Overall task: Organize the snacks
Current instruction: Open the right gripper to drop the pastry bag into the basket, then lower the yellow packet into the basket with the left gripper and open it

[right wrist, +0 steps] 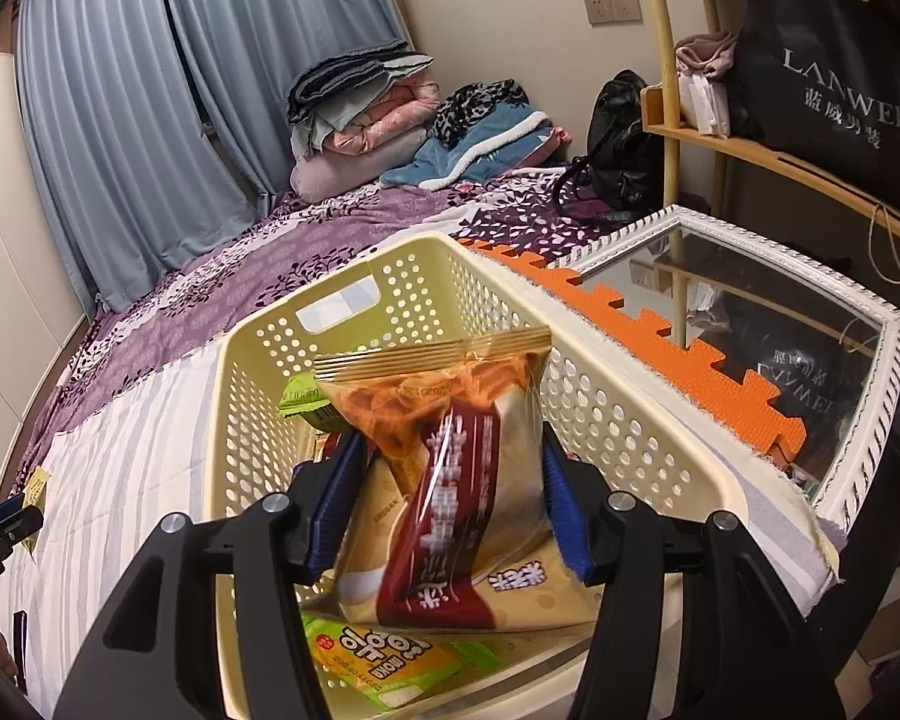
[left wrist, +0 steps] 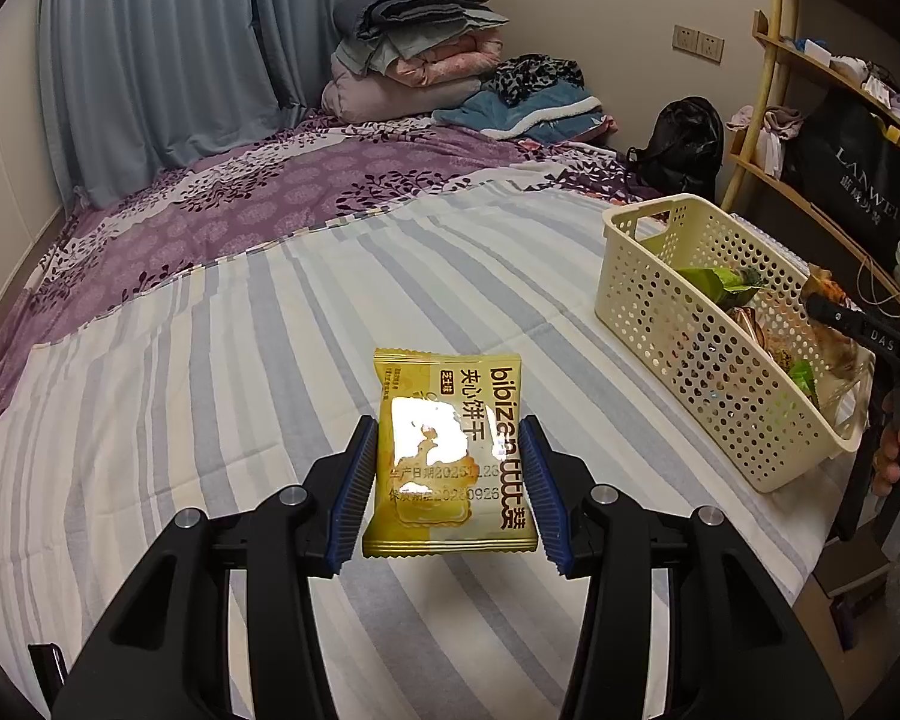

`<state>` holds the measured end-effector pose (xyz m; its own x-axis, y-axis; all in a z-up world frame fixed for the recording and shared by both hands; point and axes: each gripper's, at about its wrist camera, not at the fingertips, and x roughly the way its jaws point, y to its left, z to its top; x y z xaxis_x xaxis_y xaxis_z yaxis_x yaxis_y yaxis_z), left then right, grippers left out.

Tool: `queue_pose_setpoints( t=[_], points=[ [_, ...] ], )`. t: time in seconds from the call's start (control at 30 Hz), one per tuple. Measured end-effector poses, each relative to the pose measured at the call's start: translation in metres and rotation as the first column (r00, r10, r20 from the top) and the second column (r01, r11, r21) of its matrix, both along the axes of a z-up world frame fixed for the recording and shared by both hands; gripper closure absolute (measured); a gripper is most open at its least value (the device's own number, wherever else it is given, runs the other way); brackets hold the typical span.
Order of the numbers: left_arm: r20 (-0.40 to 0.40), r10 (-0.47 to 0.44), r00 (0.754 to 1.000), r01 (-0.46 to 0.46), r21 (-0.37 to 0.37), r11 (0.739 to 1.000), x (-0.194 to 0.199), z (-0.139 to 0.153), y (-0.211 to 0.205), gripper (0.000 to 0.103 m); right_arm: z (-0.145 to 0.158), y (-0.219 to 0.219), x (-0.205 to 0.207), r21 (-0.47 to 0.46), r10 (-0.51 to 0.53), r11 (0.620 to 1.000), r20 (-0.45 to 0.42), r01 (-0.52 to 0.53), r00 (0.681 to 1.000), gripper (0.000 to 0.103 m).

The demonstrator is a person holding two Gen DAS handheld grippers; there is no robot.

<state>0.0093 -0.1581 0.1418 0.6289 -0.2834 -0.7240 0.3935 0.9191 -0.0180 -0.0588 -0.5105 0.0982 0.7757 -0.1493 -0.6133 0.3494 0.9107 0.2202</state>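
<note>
1. Left wrist view: we see the left gripper (left wrist: 448, 483) closed on the yellow biscuit packet (left wrist: 450, 450), its blue pads pressing the packet's two long side edges. The packet hangs clear above the striped bedsheet (left wrist: 210, 390), presumably so that it can be carried across to the cream basket (left wrist: 690, 324), which stands well apart to the right.
2. The packet's long axis runs along the fingers, away from the camera, with the printed face upward.
3. Right wrist view: the right gripper (right wrist: 450, 504) is over the basket (right wrist: 618, 420). The red-banded snack bag (right wrist: 450, 468) sits between its jaws; we judge the grip to be loosening, since the left pad stands slightly off the bag. We read this as a release into the basket.
4. The bag's long axis points forward and upward, its crimped end toward the basket's far wall. It leans over other packets inside, including a green one (right wrist: 378, 666).
</note>
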Motion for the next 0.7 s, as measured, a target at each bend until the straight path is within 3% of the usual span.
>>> queue_pose_setpoints(
  t=[0.07,0.7],
  points=[
    [-0.002,-0.006,1.000,0.006,-0.002,1.000,-0.001,0.000,-0.003,0.054,0.001,-0.001,-0.003,-0.001,-0.010,1.000,0.010,0.010,1.000,0.037],
    [0.002,-0.093,0.996,0.093,0.011,0.996,-0.007,0.009,-0.044,0.054,0.010,-0.009,-0.039,-0.026,-0.072,0.997,0.087,0.075,0.994,0.036]
  ],
)
